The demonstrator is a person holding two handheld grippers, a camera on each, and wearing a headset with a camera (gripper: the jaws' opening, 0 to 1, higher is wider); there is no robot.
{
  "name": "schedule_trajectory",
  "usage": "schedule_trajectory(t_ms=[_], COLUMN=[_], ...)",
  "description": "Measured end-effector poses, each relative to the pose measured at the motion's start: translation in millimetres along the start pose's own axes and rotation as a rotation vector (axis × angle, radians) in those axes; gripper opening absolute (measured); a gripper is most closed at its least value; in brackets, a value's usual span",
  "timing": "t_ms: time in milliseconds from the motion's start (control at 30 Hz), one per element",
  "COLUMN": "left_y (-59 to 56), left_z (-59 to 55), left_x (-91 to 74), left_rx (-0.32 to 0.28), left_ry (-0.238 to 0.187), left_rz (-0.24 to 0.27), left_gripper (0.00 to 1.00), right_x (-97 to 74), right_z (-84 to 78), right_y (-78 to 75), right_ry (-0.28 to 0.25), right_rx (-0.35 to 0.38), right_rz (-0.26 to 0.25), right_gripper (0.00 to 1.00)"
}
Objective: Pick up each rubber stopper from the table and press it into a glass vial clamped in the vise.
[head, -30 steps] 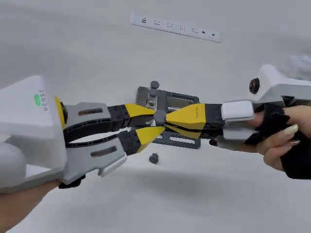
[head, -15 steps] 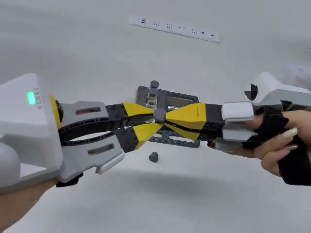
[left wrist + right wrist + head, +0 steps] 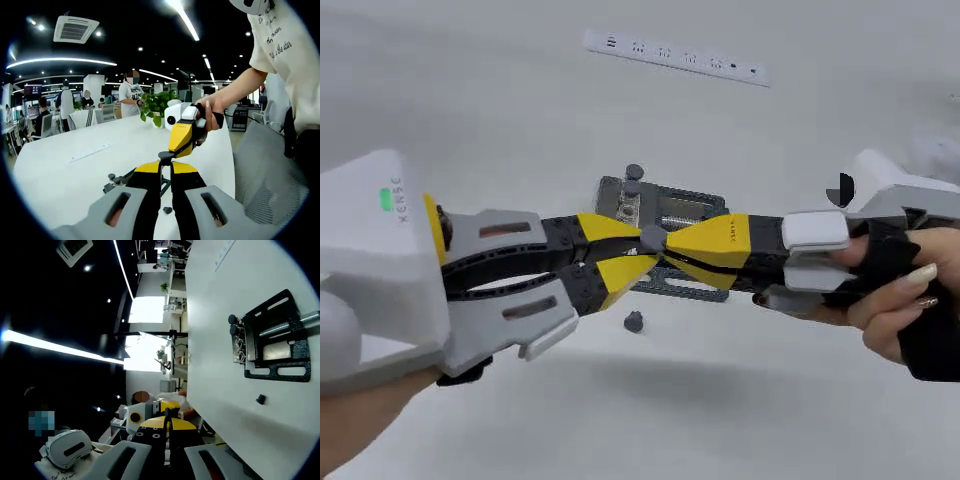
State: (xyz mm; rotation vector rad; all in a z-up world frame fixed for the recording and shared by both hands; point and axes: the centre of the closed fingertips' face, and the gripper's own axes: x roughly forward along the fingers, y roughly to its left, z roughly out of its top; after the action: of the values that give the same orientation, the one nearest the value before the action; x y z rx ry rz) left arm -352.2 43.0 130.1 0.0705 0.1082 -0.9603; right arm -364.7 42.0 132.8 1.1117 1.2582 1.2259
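White table (image 3: 500,110) ran back to a power strip (image 3: 675,57) at its far edge, and in the left gripper view an open office with seated people lay behind it. From the left, the left gripper (image 3: 646,250) reached to mid-table, its fingers drawn narrow about the airborne stopper (image 3: 653,238), which hung above the vise rather than over any vial; whether those fingers truly clamped it could not be told. Just left of that meeting point, two seated stoppers (image 3: 632,187) capped the vials at the far end of the row. Next to them the right gripper view showed what looked like open vials (image 3: 240,351), unfilled. Nearer the person, a loose stopper (image 3: 634,321) lay on the table just beside the vise's front edge, untouched. The vise (image 3: 695,203) itself sat flat on the table, its screw showing. From the right, the right gripper (image 3: 666,250), held in a gloved hand (image 3: 900,290), met the left tip to tip, its fingers pressed together on the airborne stopper. By this showing the job stood about half done: two stoppers were in and one was caught in a mid-air pass between the grippers. That one and the one on the table were both yet to be pressed home.
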Motion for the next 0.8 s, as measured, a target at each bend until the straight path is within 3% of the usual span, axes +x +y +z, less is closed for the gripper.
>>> schedule_trajectory(t_ms=[367,567,800], left_y=[-2.5,-3.2,-4.8], left_z=[3.1,1.3,-2.0], left_x=[0.3,2.3,0.7], left_rx=[-0.022,-0.030,-0.044], left_ry=[-0.009,-0.001,0.015], left_rz=[-0.010,-0.018,-0.016], left_gripper=[0.02,0.02,0.02], right_x=[2.0,2.8,2.9], right_z=[-3.6,-5.8,-8.1], right_y=[2.4,2.5,2.6], right_ry=[-0.010,-0.012,-0.001], right_rx=[0.026,0.008,-0.097], right_rz=[0.031,0.024,0.000], right_gripper=[0.00,0.00,0.00])
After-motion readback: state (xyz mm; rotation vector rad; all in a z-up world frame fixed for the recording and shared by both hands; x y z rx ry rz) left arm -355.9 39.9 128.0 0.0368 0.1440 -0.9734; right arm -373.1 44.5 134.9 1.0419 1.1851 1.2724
